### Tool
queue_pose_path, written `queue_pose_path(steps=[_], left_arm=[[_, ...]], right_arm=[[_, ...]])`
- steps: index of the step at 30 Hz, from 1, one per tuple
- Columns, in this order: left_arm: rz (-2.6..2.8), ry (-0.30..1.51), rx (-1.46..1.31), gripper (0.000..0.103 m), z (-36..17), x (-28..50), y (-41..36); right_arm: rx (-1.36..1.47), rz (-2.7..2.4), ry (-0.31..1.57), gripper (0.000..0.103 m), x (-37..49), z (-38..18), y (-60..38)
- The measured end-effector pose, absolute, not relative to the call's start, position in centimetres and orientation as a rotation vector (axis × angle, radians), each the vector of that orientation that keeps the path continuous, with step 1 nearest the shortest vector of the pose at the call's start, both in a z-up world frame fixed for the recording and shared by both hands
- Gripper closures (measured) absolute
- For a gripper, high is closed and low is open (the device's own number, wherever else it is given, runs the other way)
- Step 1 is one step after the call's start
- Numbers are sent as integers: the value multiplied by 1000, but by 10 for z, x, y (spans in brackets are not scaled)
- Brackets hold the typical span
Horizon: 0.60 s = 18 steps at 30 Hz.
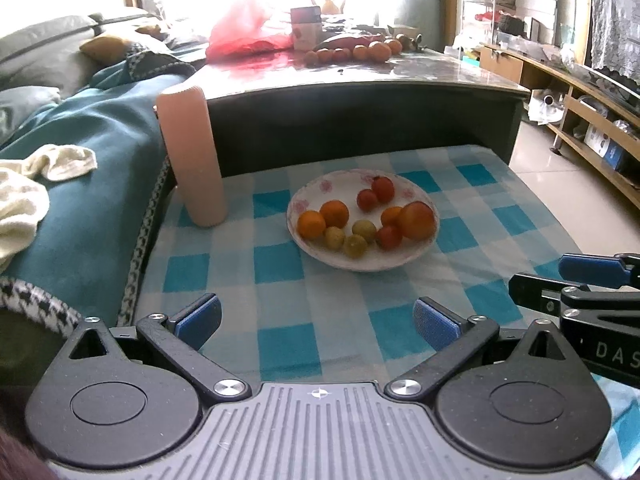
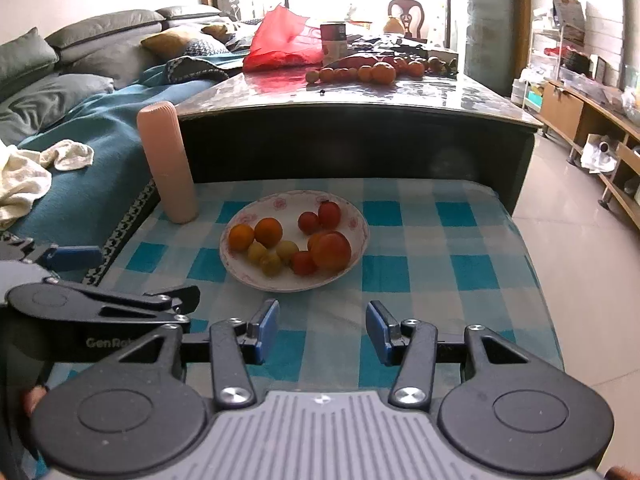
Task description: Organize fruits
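Both tools hang empty over a blue-and-white checked cloth [image 1: 280, 264]. On the left, the left gripper [image 1: 316, 322] has its blue pads spread wide with nothing between them; the right gripper [image 2: 323, 330] is also released, its pads parted more narrowly over bare cloth. Seen from the right wrist, the left tool's black body carries the pale letters "GenRo", the rest cut off; from the left wrist, the right tool's side reads "DAS", likewise cut off.

At far left, a teal blanket [image 1: 92, 140] covers a sofa, with a cream cloth [image 1: 24, 196] crumpled on it. Next stands an upright, ribbed, peach-coloured cylinder [image 1: 192, 156] at the cloth's back left corner. Just right of it sits a white plate [image 2: 240, 268] with a pink flower rim, near the cloth's middle. On it lie the fruits: two oranges [image 2: 256, 234] at left, three small yellow-green fruits [image 2: 270, 258] in front, small red tomatoes [image 2: 320, 216] behind and in front, and one large orange-red fruit [image 2: 331, 251] at right. Beyond, a dark glossy table [image 2: 360, 100] holds a red plastic bag [image 2: 284, 40] and a row of more oranges [image 2: 360, 71].
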<state>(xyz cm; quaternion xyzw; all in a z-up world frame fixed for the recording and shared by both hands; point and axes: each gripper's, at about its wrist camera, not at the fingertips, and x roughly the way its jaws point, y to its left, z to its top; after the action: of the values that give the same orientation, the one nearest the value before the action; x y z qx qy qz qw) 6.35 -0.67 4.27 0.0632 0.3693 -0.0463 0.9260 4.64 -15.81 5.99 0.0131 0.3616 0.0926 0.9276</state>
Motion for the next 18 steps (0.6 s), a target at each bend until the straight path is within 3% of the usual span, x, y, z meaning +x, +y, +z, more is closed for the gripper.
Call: queue_pose_path(steps=[18], left_arm=[[-105,740,123,0,48,9,-9]], right_arm=[[58,189,725,41,-16,67,-162]])
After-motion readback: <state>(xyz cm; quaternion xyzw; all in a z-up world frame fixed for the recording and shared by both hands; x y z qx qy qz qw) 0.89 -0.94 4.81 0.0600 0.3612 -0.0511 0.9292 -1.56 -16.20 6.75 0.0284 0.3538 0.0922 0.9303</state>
